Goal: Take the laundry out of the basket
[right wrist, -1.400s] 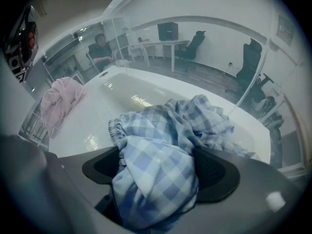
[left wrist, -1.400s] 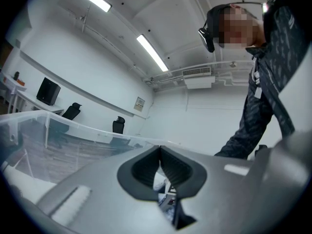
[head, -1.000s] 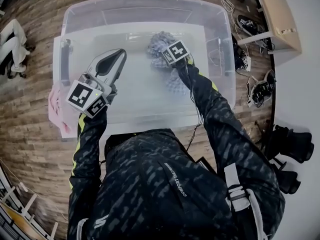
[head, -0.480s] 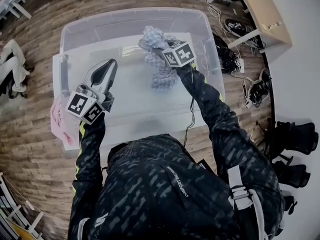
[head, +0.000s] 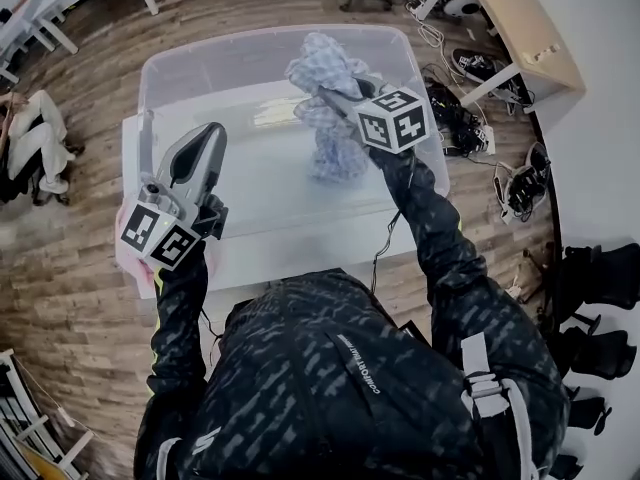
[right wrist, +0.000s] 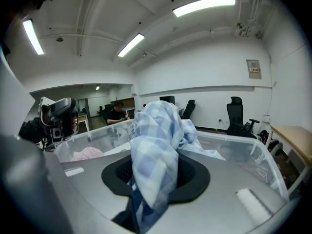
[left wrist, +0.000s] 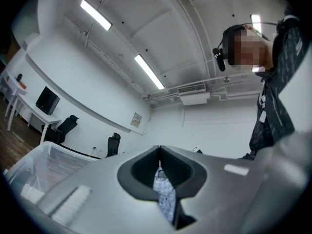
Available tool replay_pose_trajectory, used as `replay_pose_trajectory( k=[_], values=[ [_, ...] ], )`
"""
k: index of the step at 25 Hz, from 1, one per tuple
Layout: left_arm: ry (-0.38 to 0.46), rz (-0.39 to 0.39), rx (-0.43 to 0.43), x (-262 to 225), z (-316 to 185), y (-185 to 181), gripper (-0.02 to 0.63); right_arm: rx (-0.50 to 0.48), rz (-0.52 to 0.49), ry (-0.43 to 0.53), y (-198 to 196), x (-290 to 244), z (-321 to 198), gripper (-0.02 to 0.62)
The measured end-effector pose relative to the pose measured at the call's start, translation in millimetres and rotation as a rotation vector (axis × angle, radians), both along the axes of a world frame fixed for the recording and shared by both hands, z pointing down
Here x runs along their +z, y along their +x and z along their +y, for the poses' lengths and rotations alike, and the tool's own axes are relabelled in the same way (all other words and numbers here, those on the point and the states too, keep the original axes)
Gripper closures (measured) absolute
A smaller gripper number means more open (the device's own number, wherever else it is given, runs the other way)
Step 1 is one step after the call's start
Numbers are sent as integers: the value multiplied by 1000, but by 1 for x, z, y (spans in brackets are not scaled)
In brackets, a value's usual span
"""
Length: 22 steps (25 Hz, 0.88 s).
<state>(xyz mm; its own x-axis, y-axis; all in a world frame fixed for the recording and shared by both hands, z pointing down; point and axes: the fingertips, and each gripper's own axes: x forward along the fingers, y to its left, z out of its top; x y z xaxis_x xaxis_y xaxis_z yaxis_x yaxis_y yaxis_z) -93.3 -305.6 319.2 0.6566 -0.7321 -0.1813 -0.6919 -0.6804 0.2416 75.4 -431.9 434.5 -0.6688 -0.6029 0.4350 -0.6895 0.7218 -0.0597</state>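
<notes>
The right arm stretched forward over the clear basket (head: pixel 200 60), with the right gripper (head: pixel 330 96) tilted slightly down and clamped on a blue checked cloth (head: pixel 335 153) that hung over the basket's middle. The left gripper (head: pixel 210 133) pointed about level at the basket's left side, its jaws together with nothing held.

The cloth (head: pixel 322 68), blue-and-white checked and crumpled, is held above the basket (head: pixel 220 63), pinched between the jaws of the right gripper (right wrist: pixel 155 169). Its loose end hangs down inside the basket walls. The basket is a clear plastic tub, upright and open-topped. A pink piece (right wrist: pixel 90 153) is seen through its wall.
</notes>
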Motion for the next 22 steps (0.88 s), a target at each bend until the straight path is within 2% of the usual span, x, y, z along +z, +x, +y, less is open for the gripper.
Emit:
replay_pose_trajectory(
  k=[10, 15, 22],
  values=[
    [27, -51, 54, -16, 83, 0, 597, 40, -131, 193, 1, -103, 73, 466],
    [30, -74, 71, -19, 127, -6, 597, 75, -189, 234, -1, -140, 116, 465],
    [24, -51, 83, 3, 217, 3, 597, 107, -261, 307, 11, -167, 213, 466]
  ],
)
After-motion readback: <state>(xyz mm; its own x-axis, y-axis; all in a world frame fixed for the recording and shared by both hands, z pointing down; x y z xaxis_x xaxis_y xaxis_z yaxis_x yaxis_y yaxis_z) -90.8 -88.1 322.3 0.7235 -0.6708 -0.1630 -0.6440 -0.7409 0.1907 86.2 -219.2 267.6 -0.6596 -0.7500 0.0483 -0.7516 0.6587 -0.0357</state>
